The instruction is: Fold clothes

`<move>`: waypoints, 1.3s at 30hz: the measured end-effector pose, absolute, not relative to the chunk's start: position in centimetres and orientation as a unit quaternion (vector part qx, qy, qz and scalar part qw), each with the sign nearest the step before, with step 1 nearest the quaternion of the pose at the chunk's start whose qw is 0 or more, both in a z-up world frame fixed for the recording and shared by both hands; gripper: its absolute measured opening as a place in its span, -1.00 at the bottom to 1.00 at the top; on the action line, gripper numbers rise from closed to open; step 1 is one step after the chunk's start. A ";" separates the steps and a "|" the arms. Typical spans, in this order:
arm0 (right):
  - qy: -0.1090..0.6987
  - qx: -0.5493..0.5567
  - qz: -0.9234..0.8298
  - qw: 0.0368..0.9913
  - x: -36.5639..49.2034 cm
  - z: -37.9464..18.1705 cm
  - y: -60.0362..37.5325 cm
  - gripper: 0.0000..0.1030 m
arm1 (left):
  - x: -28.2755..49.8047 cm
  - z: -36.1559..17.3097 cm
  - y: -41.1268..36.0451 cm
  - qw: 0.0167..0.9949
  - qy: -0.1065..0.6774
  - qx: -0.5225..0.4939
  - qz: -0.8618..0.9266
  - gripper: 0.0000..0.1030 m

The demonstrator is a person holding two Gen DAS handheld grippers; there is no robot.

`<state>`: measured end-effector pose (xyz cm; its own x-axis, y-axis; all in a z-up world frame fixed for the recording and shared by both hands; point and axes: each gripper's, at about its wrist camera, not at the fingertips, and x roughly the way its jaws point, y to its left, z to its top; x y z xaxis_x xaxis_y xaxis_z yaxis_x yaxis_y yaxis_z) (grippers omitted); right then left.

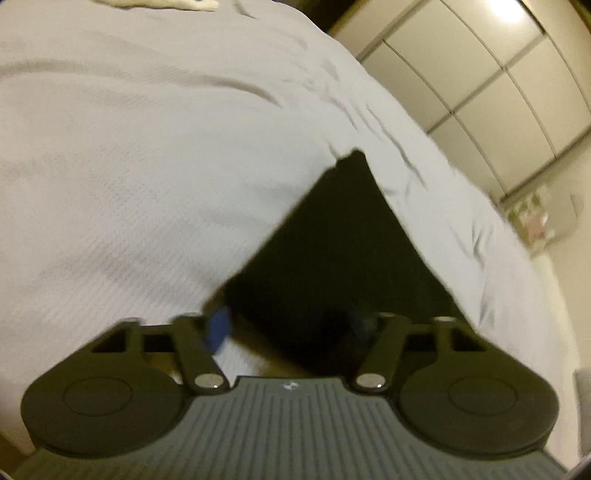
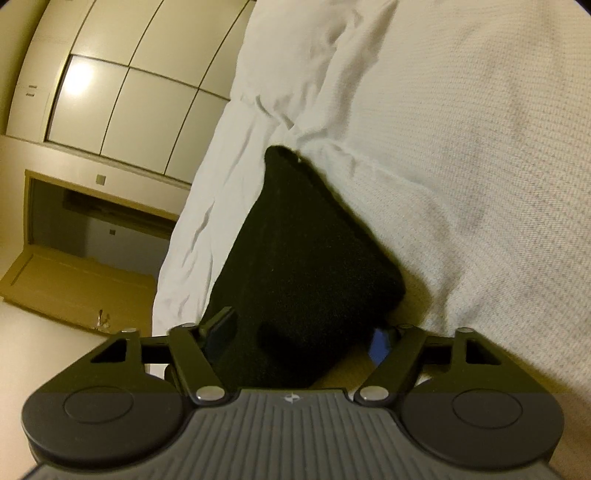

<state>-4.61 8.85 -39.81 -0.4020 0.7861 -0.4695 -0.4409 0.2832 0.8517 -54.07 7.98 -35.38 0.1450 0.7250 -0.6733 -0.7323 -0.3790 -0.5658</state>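
A black folded garment [image 1: 332,240] lies on the white bedcover [image 1: 129,166], tapering to a corner away from me. In the left wrist view its near end lies between the fingers of my left gripper [image 1: 290,325]. The left blue pad [image 1: 219,328] stands clear of the fabric over the sheet, while the right pad is dim against the black fabric. In the right wrist view the same garment [image 2: 303,240] fills most of the gap of my right gripper [image 2: 301,338]. The left finger [image 2: 221,328] touches its edge and the blue right pad [image 2: 380,345] stands a little apart.
The bedcover [image 2: 461,147] is wrinkled beside the garment near the bed's edge. Cream wardrobe doors [image 2: 129,92] and a dark open doorway [image 2: 92,229] lie beyond the bed. A cream item [image 1: 166,3] sits at the bed's far side. The same wardrobe doors [image 1: 480,74] show on the right.
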 end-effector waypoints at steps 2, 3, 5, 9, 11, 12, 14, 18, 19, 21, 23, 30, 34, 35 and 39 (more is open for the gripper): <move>0.607 0.148 0.569 0.534 -4.2 -40.0 9.1 -0.23 | -54.2 -35.3 8.4 0.557 0.000 -0.509 0.656 -0.54; 0.610 0.152 0.566 0.534 -3.9 -40.0 9.1 -0.44 | -54.1 -35.0 8.3 0.564 -0.004 -0.505 0.654 -0.62; 0.596 0.155 0.579 0.534 -3.3 -39.4 9.2 -0.68 | -53.7 -34.3 7.6 0.577 0.004 -0.482 0.659 -0.70; 0.566 0.158 0.604 0.538 -2.3 -37.4 9.0 -0.77 | -52.7 -32.3 5.6 0.604 0.009 -0.447 0.660 -0.82; 0.551 0.163 0.608 0.547 -1.6 -36.6 8.5 -0.78 | -52.0 -31.4 4.5 0.619 0.010 -0.437 0.652 -0.82; 0.545 0.166 0.609 0.552 -1.2 -36.3 8.2 -0.79 | -51.7 -31.1 3.9 0.626 0.011 -0.433 0.648 -0.82; 0.537 0.173 0.609 0.558 -0.4 -35.8 7.6 -0.79 | -51.0 -30.5 2.7 0.640 0.015 -0.425 0.640 -0.82; 0.530 0.144 0.609 0.572 0.4 -35.6 6.2 -0.79 | -51.0 -32.5 1.7 0.622 0.038 -0.444 0.644 -0.76; 0.529 0.132 0.609 0.576 0.5 -35.6 5.8 -0.77 | -51.2 -33.2 1.8 0.607 0.049 -0.457 0.648 -0.69; 0.549 0.109 0.588 0.583 0.8 -36.8 5.4 -0.51 | -51.5 -33.8 1.6 0.586 0.061 -0.470 0.657 -0.64; 0.570 0.086 0.566 0.589 1.1 -38.0 4.9 -0.12 | -51.7 -33.3 1.0 0.575 0.062 -0.468 0.668 -0.56; 0.469 -0.049 0.594 0.652 -0.1 -33.3 3.5 0.80 | -48.4 -28.2 -0.5 0.558 0.159 -0.353 0.734 -0.54; 0.424 -0.150 0.626 0.637 -4.3 -32.1 3.8 0.96 | -43.7 -27.5 -1.1 0.589 0.212 -0.323 0.710 -0.44; 0.420 -0.175 0.629 0.630 -5.4 -32.3 3.9 0.96 | -42.4 -27.7 -1.4 0.594 0.227 -0.315 0.705 -0.42; 0.412 -0.235 0.638 0.607 -8.9 -32.8 3.8 0.96 | -38.7 -28.1 -2.4 0.610 0.269 -0.296 0.684 -0.39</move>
